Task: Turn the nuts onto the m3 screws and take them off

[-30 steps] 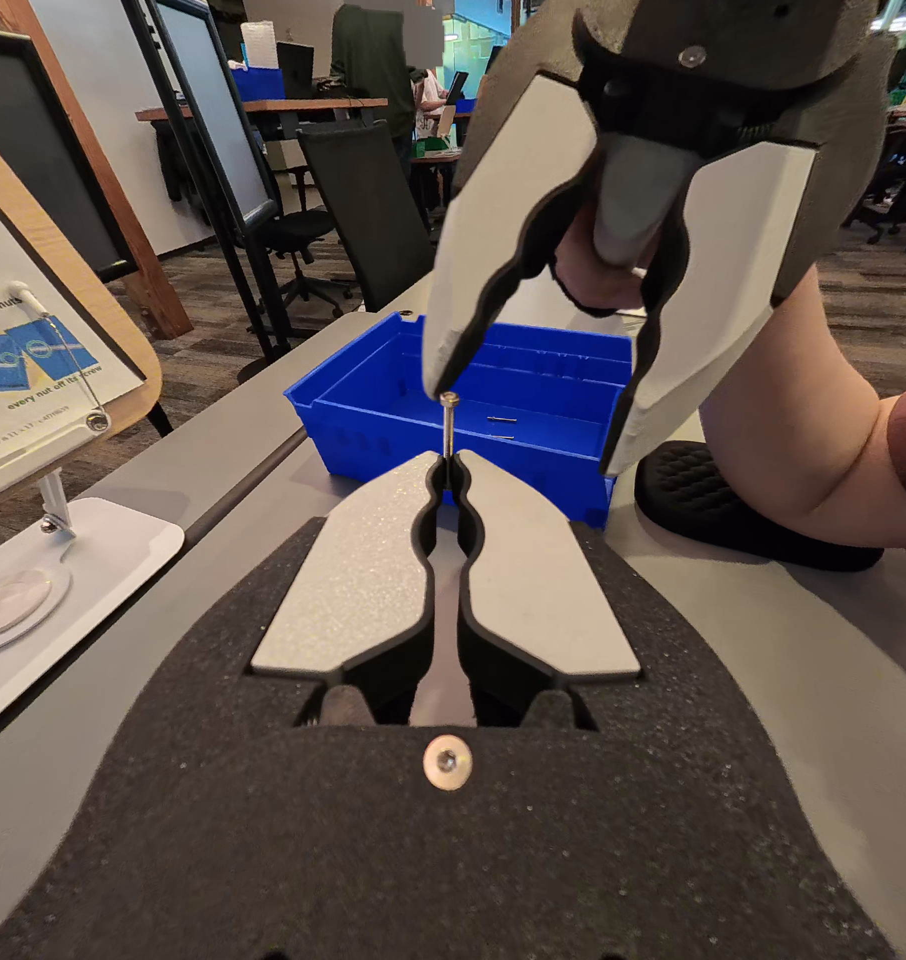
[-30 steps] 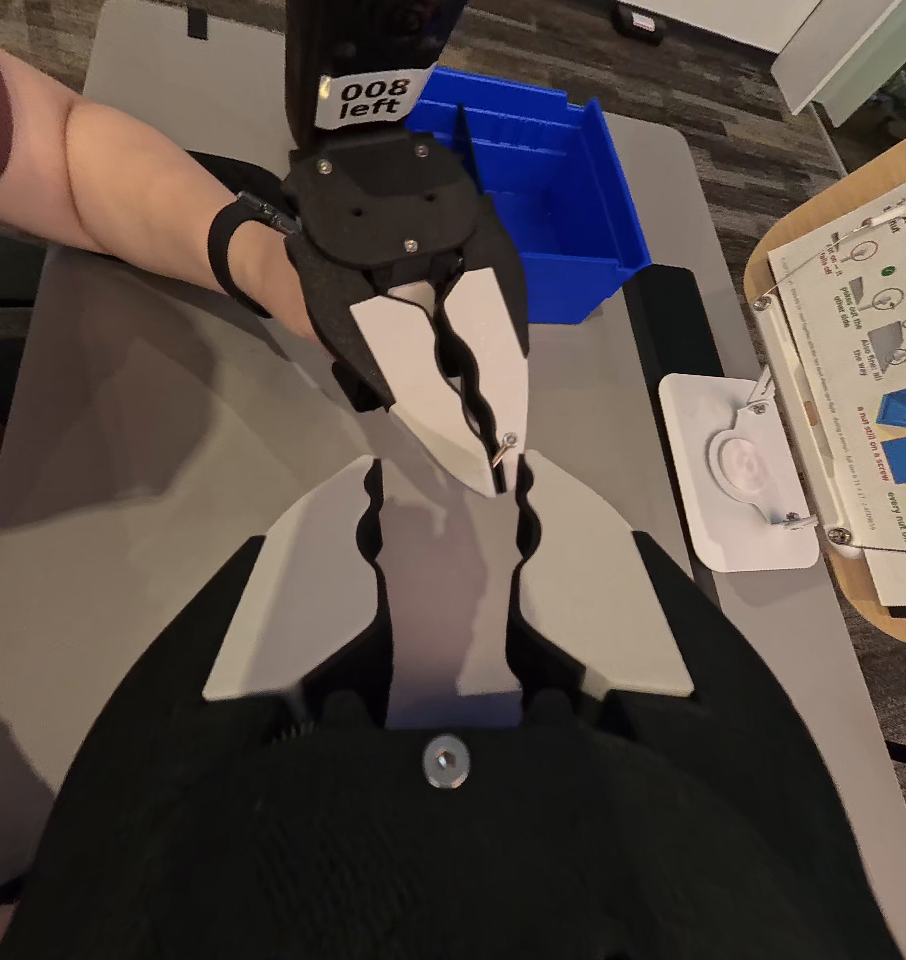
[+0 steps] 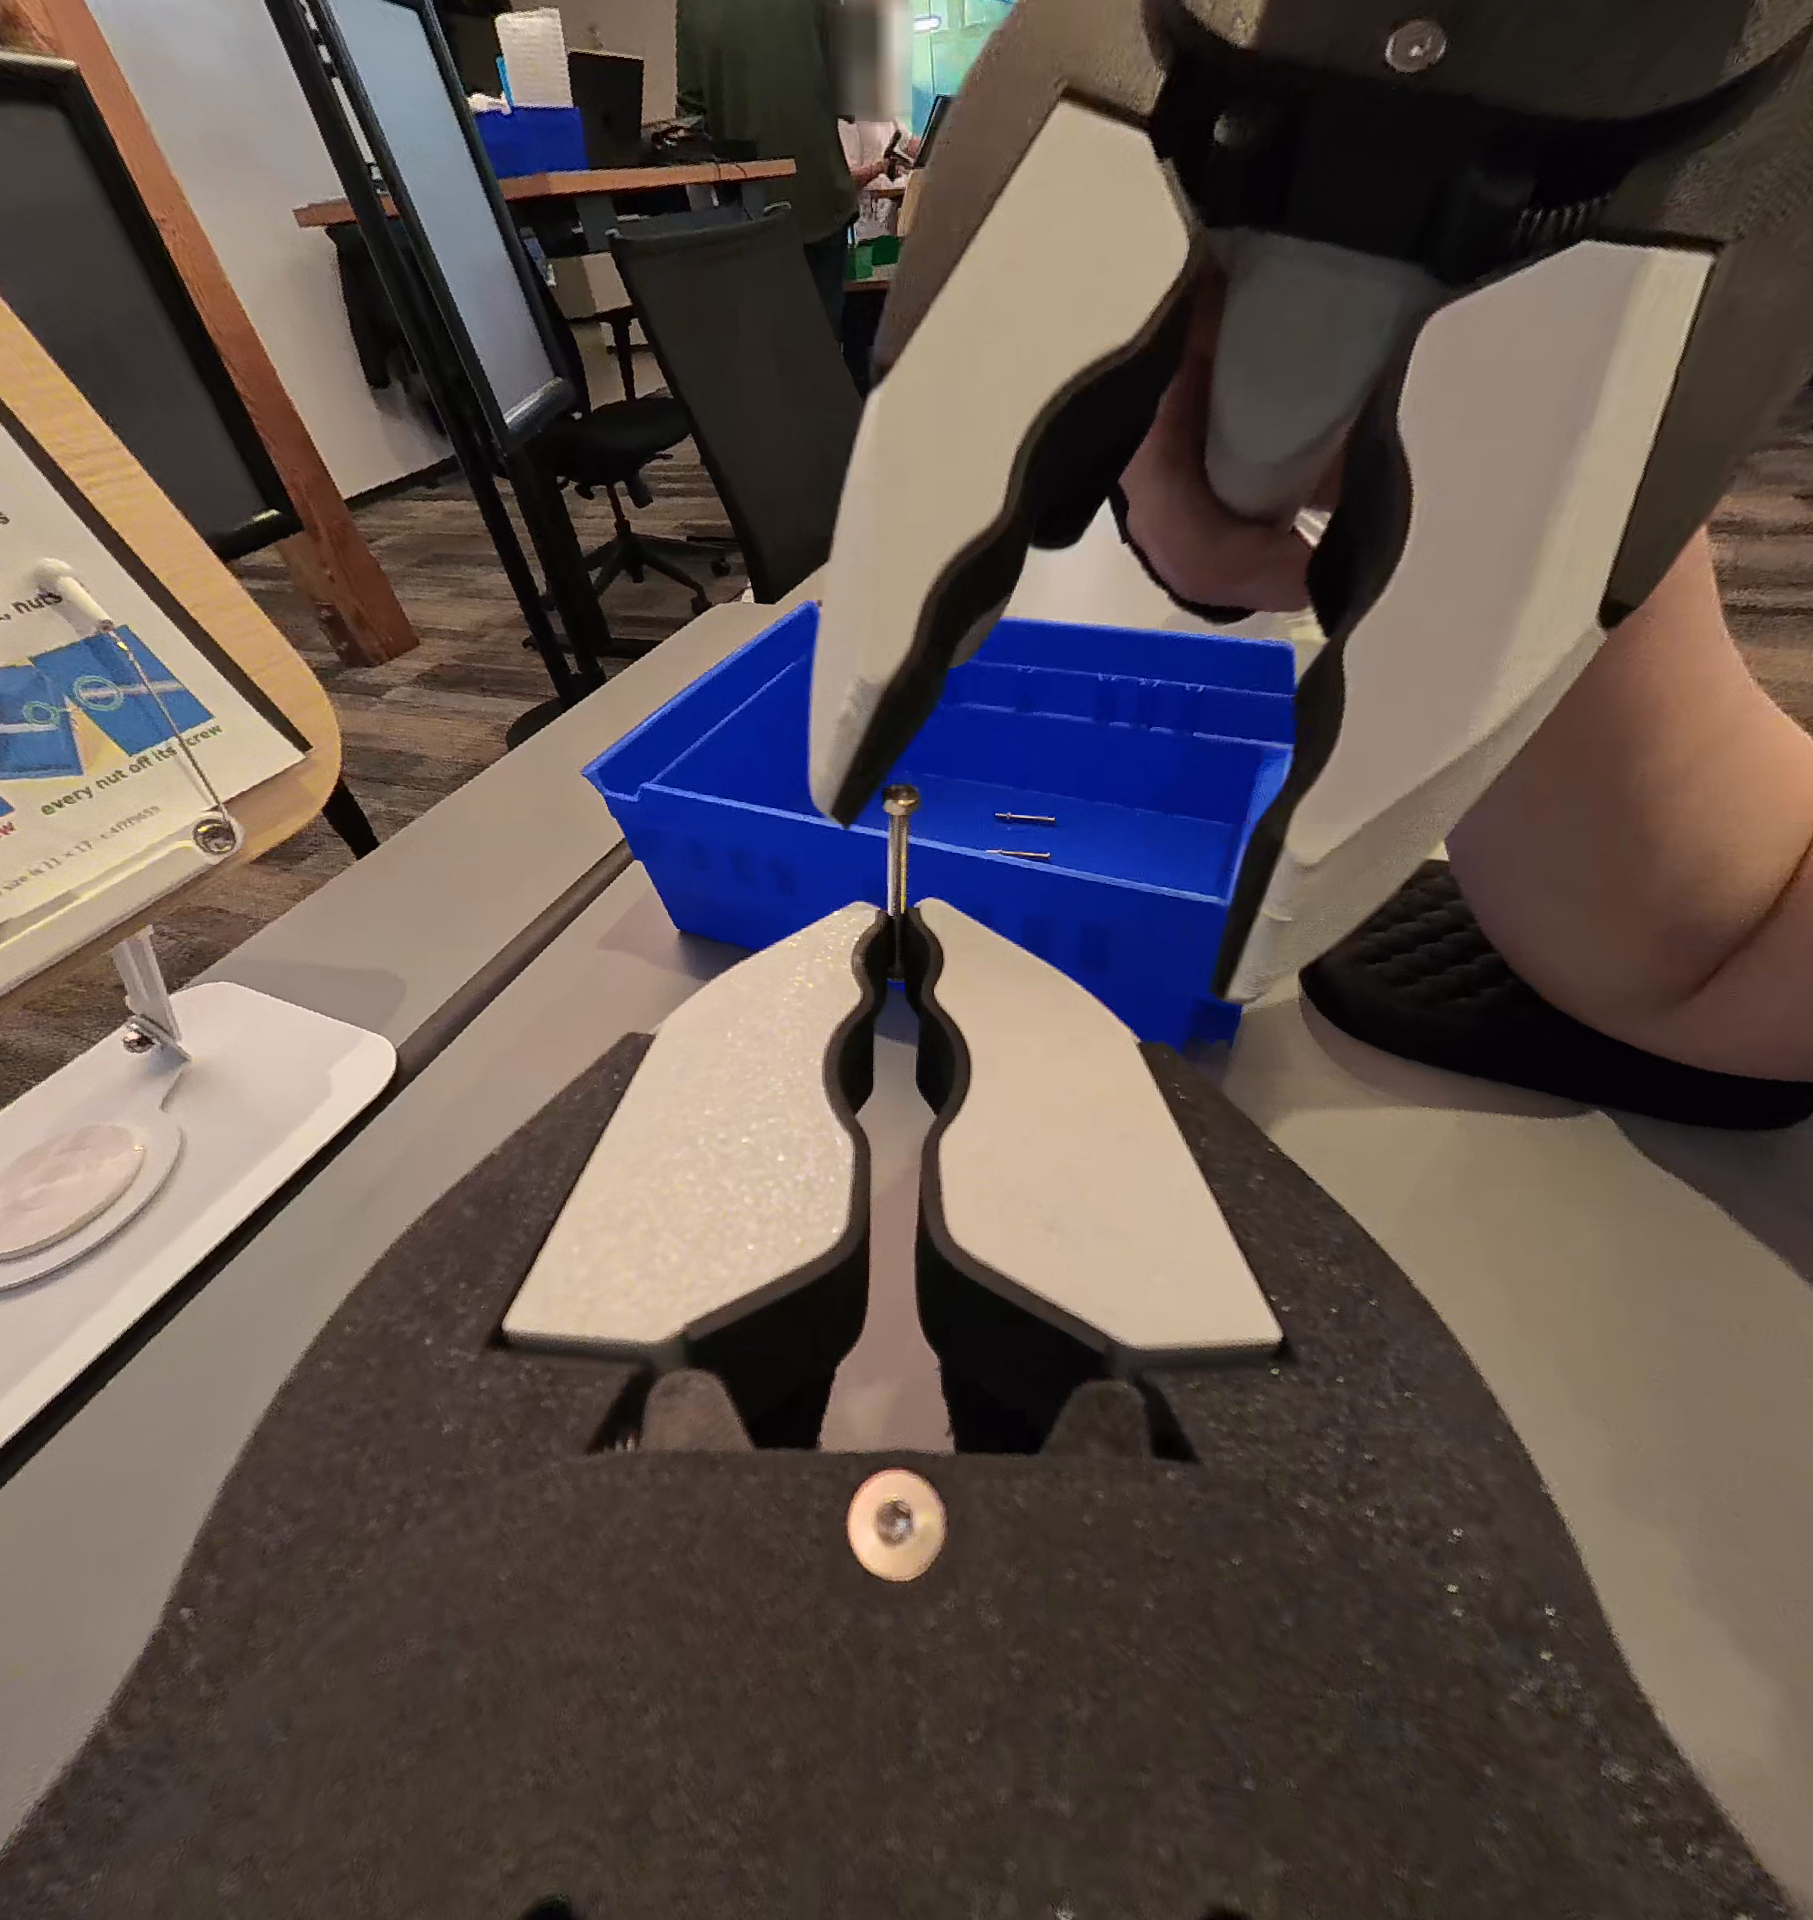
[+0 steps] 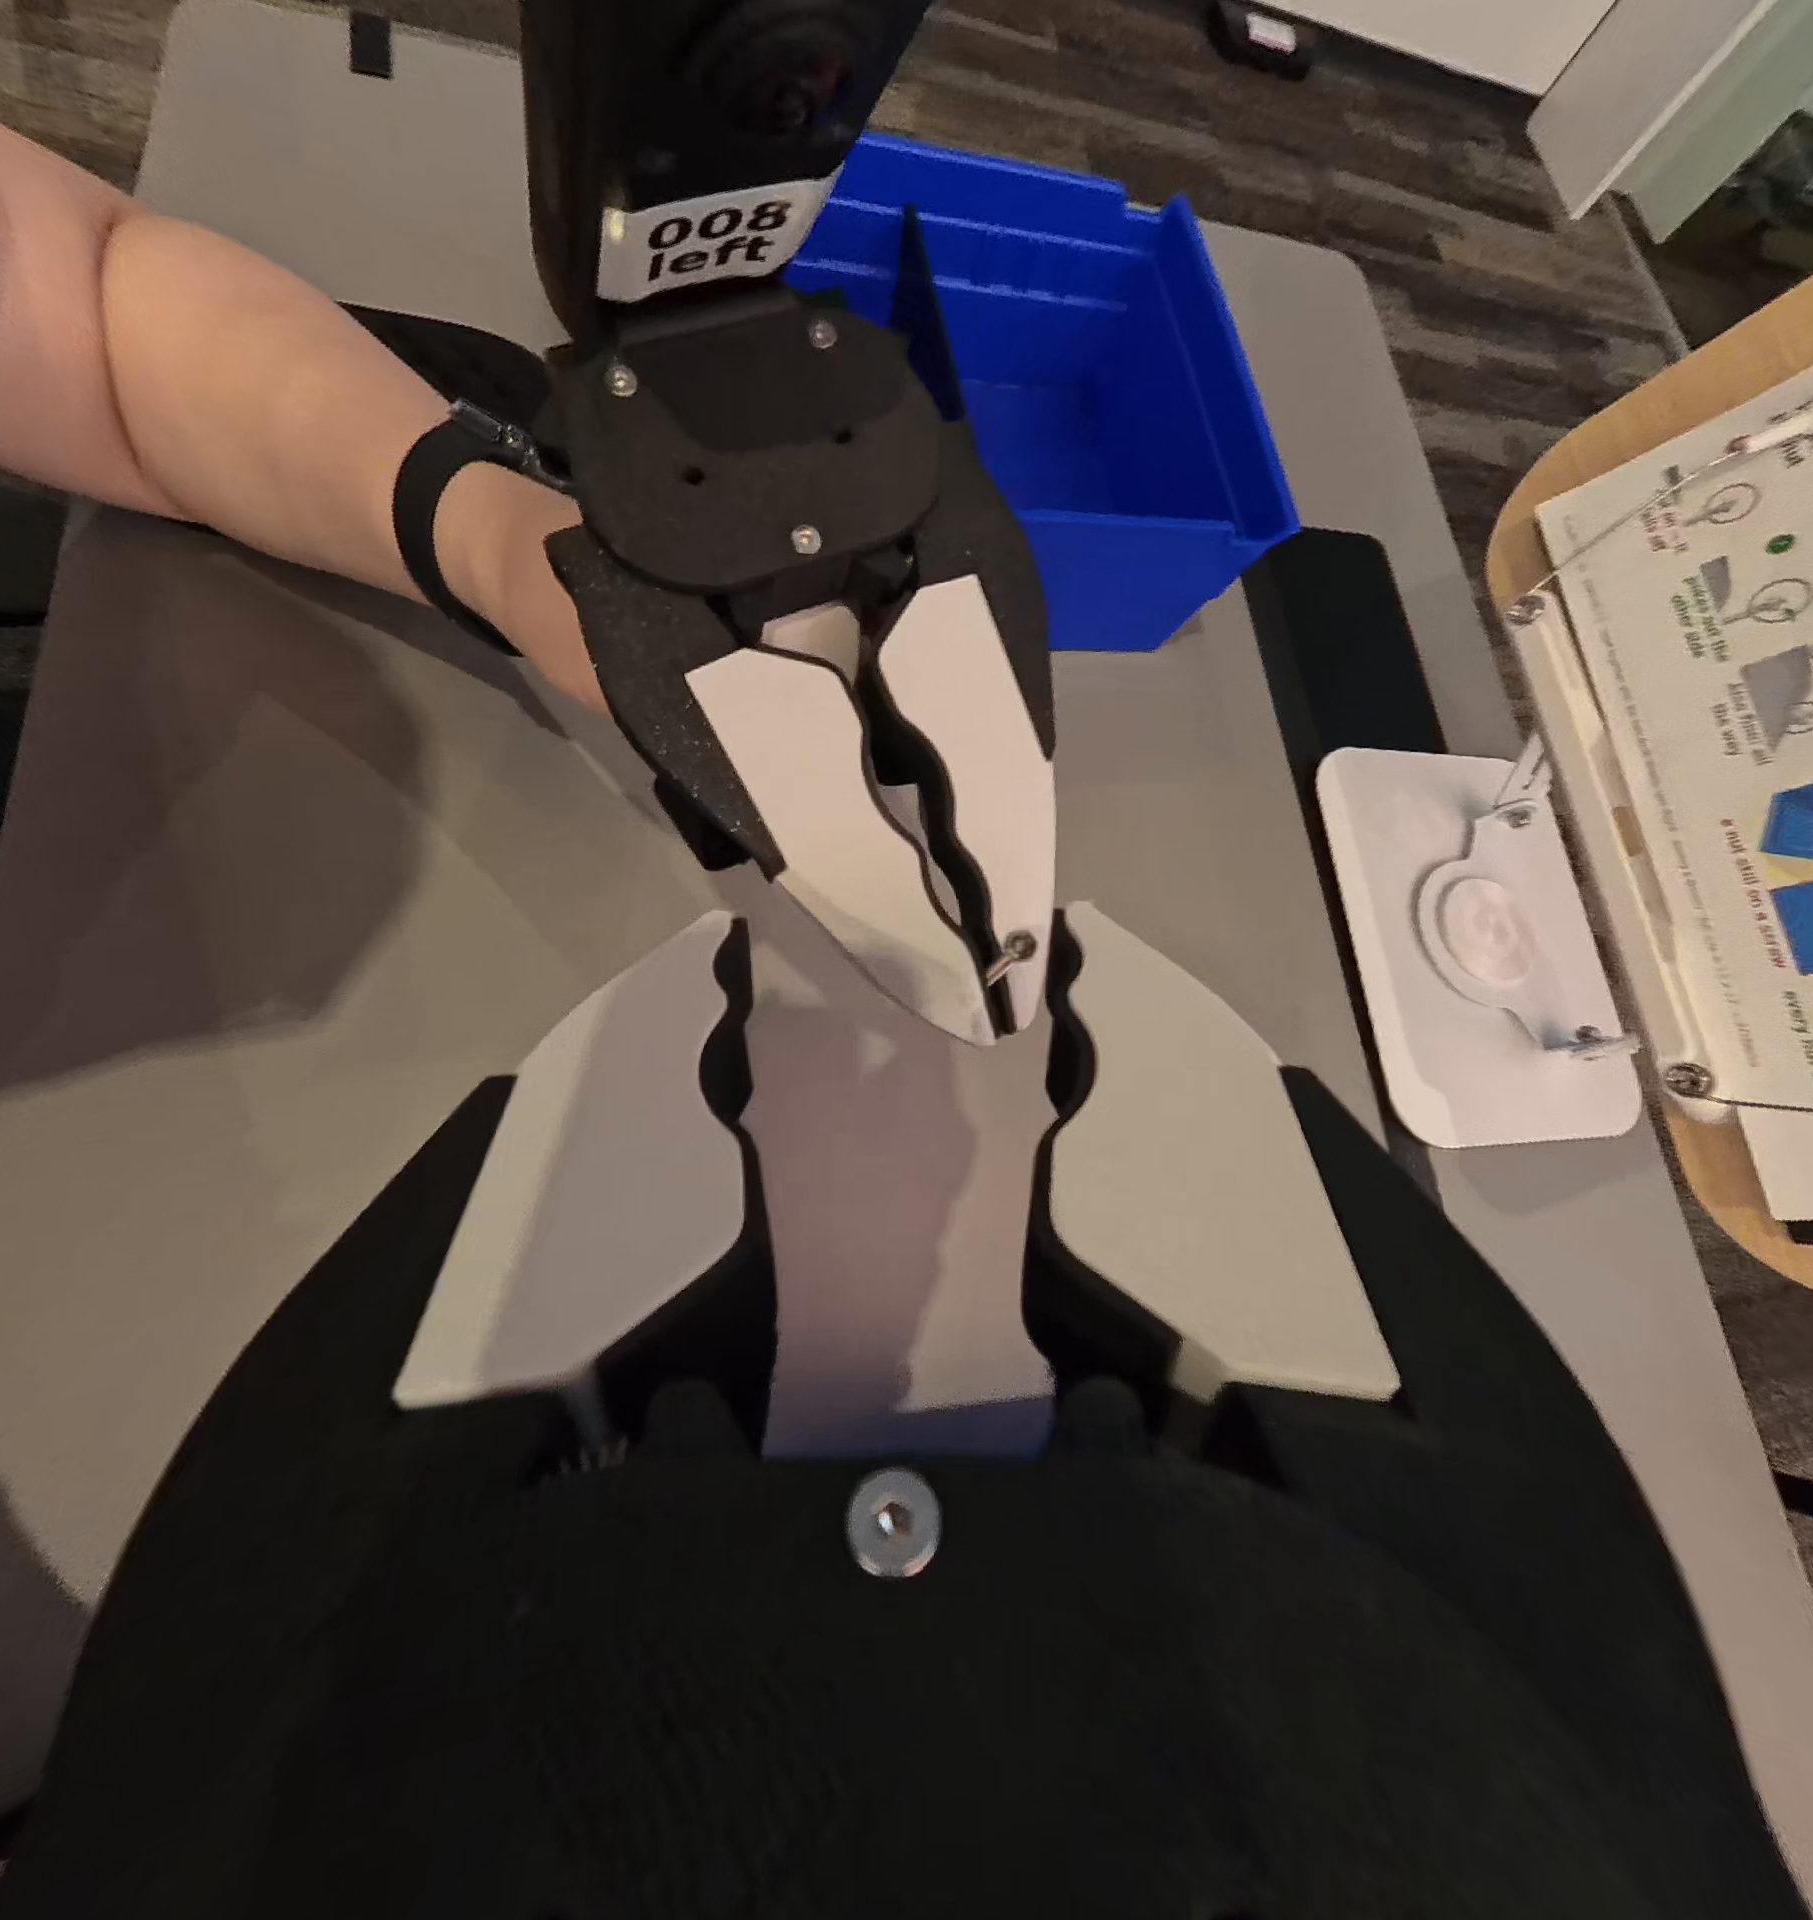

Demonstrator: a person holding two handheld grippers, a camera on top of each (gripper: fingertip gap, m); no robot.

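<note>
left gripper (image 3: 897, 935) at frame centre is clamped on a screw (image 3: 899, 852), tips pinching the lower shank so it stands upright, head on top. right gripper (image 3: 1037, 883) hangs over it from the upper right, jaws spread wide, one fingertip (image 3: 840, 769) just beside the screw head. behind them a blue bin (image 3: 985, 935) sits on the grey table (image 3: 1504, 1299), two more screws (image 3: 1024, 836) lying on its floor. at left, an instruction sheet on a white stand (image 3: 71, 1164).
</note>
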